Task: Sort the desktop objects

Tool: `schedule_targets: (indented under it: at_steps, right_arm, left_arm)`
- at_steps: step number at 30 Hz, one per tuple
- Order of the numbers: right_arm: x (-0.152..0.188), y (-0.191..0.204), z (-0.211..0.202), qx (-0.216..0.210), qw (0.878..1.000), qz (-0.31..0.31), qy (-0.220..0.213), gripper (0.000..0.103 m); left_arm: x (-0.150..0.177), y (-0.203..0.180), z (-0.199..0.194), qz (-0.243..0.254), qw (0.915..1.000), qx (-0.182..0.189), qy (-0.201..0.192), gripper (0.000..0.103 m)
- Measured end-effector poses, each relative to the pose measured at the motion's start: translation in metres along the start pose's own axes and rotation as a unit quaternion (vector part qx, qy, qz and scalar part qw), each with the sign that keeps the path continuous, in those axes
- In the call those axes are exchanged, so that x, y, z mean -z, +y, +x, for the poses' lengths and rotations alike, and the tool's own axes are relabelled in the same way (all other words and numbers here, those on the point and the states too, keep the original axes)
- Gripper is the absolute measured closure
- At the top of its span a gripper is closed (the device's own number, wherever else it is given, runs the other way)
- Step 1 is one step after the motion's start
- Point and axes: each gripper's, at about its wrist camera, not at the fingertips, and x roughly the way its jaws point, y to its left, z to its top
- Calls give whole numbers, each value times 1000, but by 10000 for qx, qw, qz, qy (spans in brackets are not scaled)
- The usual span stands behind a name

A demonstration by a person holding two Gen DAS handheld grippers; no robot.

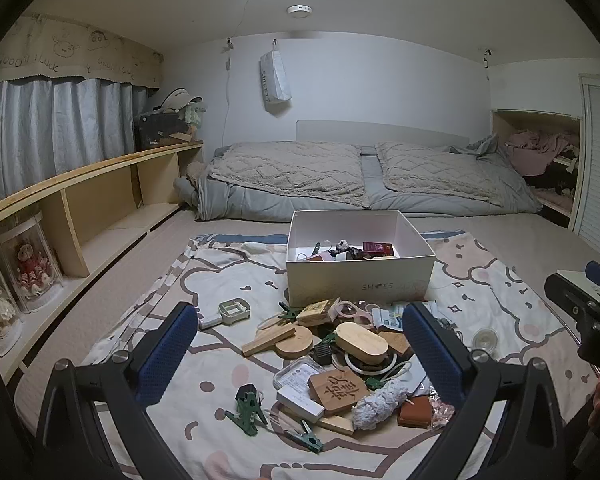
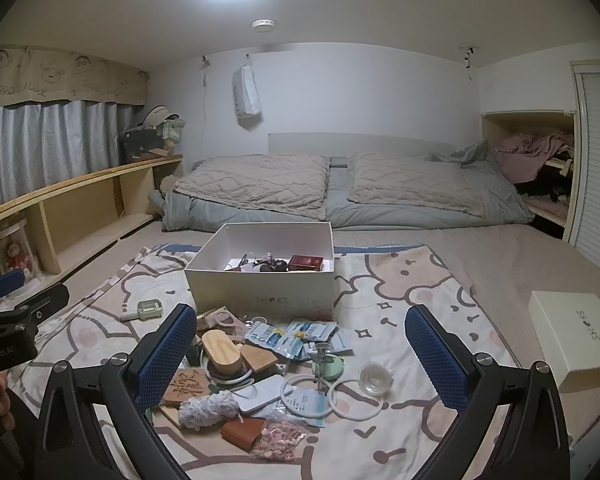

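Observation:
A pile of small objects lies on a patterned blanket [image 1: 228,392]: a carved wooden block [image 1: 338,388], an oval wooden box [image 1: 361,343], green clips [image 1: 247,410], a white yarn bundle [image 1: 380,402] and blue packets [image 2: 296,334]. A white open shoebox [image 1: 360,276] behind the pile holds several items, among them a red box [image 1: 377,248]. My left gripper [image 1: 300,352] is open and empty above the pile. My right gripper [image 2: 300,354] is open and empty above the packets and white rings [image 2: 356,400].
A closed white shoebox lid [image 2: 576,340] lies at the right on the mat. A folded grey quilt bed [image 1: 360,176] lies behind. Wooden shelves [image 1: 100,200] with dolls in clear cases [image 1: 28,264] run along the left wall. A closet nook [image 1: 540,160] is at the right.

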Motion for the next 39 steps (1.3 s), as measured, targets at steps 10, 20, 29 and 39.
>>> schedule_targets:
  at_steps: [10,20,29,39]
  right_arm:
    - [1,-4,0,-9,10000,43,-1,0]
    - [2,-4,0,-12,10000,43,-5,0]
    - [2,-4,1,-4,10000,57,1,0]
    - [4,-5,1,11,10000,73,11,0]
  left_arm:
    - [2,-1,2,18,10000,-5,-1,0]
    - [2,-2,2,24,10000,-14,5,0]
    - [9,-4,5,15,10000,-44,8,0]
    - [10,-2,6,-2,10000,-52,17,0]
